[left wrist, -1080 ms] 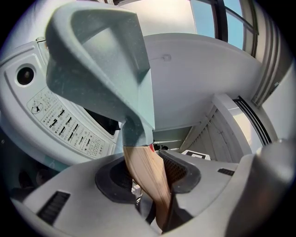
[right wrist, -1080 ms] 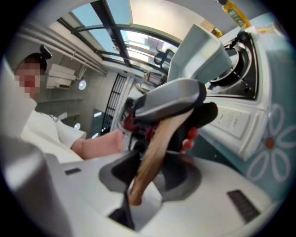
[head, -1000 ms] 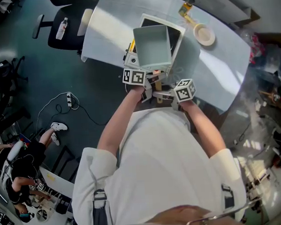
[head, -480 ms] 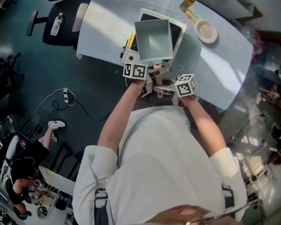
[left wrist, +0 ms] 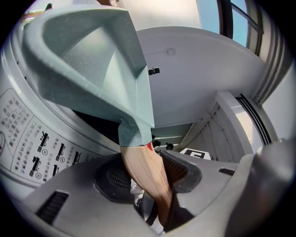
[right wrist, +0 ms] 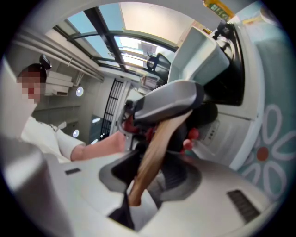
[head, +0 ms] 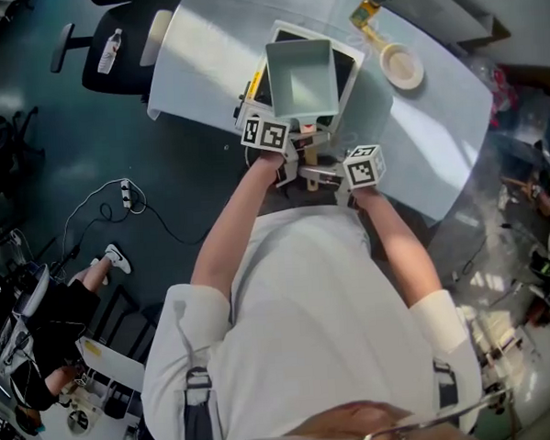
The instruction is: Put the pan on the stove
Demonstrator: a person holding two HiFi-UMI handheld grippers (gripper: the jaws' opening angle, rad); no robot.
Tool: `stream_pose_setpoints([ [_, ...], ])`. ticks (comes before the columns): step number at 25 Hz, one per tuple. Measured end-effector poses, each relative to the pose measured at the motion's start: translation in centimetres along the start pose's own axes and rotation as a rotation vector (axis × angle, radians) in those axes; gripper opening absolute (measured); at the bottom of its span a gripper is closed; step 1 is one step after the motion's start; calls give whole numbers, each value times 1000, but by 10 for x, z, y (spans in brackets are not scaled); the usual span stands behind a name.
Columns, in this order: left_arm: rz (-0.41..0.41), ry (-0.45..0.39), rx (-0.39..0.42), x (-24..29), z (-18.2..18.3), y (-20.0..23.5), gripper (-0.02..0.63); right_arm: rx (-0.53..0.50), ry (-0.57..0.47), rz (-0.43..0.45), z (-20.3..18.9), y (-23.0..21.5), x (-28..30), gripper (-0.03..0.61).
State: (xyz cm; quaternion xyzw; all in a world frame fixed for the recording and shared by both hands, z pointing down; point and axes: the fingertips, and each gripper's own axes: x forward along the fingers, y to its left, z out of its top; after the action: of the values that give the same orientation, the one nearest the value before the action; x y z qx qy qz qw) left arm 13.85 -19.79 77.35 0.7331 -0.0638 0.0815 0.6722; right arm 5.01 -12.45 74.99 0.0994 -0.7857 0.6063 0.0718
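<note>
A square teal pan (head: 300, 75) with a wooden handle (head: 310, 154) sits over the white stove (head: 359, 59) on the round table. In the left gripper view the pan (left wrist: 92, 60) rises over the stove's printed panel (left wrist: 27, 139). My left gripper (head: 294, 150) holds the handle (left wrist: 143, 171) near the pan, its jaws opening while both pads still touch the wood. My right gripper (head: 320, 173) is shut on the handle's end (right wrist: 152, 157), just behind the left gripper (right wrist: 166, 102).
A pale table (head: 436, 132) carries a cream bowl (head: 401, 67) and a yellow-labelled bottle (head: 367, 10) at the far right. An office chair (head: 119, 57) with a water bottle stands at the left. A power strip (head: 126, 190) lies on the floor.
The pan and both grippers have shifted a little farther over the stove, and the pan now sits more centrally on it. Both grippers remain on the handle.
</note>
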Motion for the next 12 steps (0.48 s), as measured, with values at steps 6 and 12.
stream_pose_setpoints([
  [6, -12, -12, -13, 1, 4, -1, 192, 21, -19, 10, 5, 0, -3, 164],
  [12, -15, -21, -15, 3, 8, -1, 193, 33, -36, 23, 9, -1, -5, 164],
])
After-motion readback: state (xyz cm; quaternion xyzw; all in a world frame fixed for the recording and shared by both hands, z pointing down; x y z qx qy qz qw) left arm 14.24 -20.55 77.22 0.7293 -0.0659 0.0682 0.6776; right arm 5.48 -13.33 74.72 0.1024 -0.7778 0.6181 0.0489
